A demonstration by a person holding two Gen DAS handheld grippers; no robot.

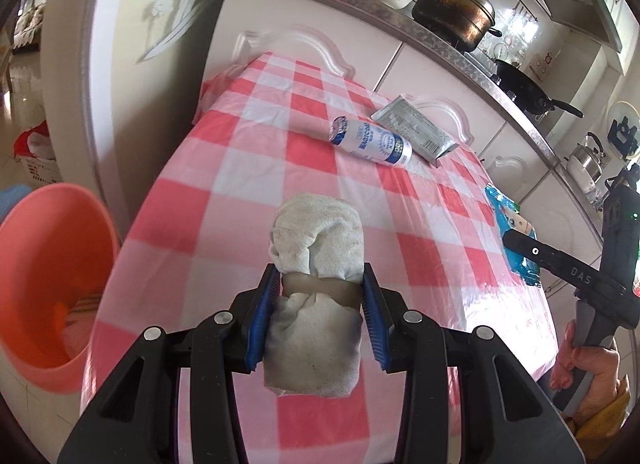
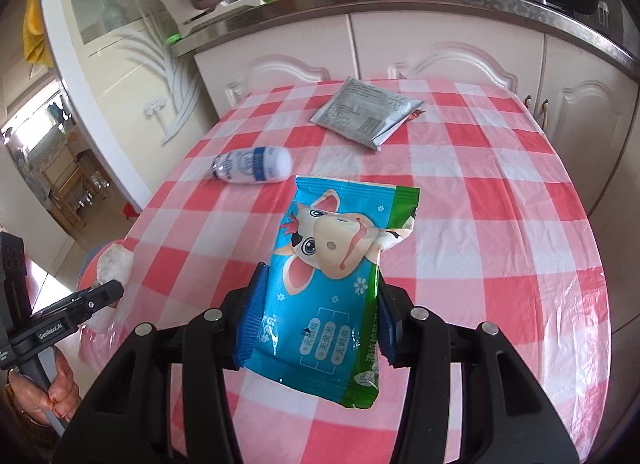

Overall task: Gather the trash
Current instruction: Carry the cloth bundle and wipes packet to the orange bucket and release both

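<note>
My left gripper (image 1: 320, 284) is shut on a dirty white wad of cloth or tissue wrapped around a brown tube (image 1: 316, 248), held above the checked table. My right gripper (image 2: 318, 292) is shut on a blue and green wipes packet (image 2: 336, 260) with a cartoon cow, also lifted over the table. A white and blue bottle (image 1: 370, 141) (image 2: 252, 166) lies on its side on the cloth. Beyond it lies a flat silver pouch (image 1: 416, 130) (image 2: 366, 112). The right gripper and its packet show at the right edge of the left wrist view (image 1: 516, 242).
The table wears a pink and white checked plastic cloth (image 1: 224, 168) (image 2: 500, 192). A pink plastic bin (image 1: 48, 276) stands on the floor at the table's left. White cabinets (image 2: 440, 52) and a crowded counter with pots run behind. A person's hands (image 1: 580, 368) (image 2: 56, 388) hold the grippers' handles.
</note>
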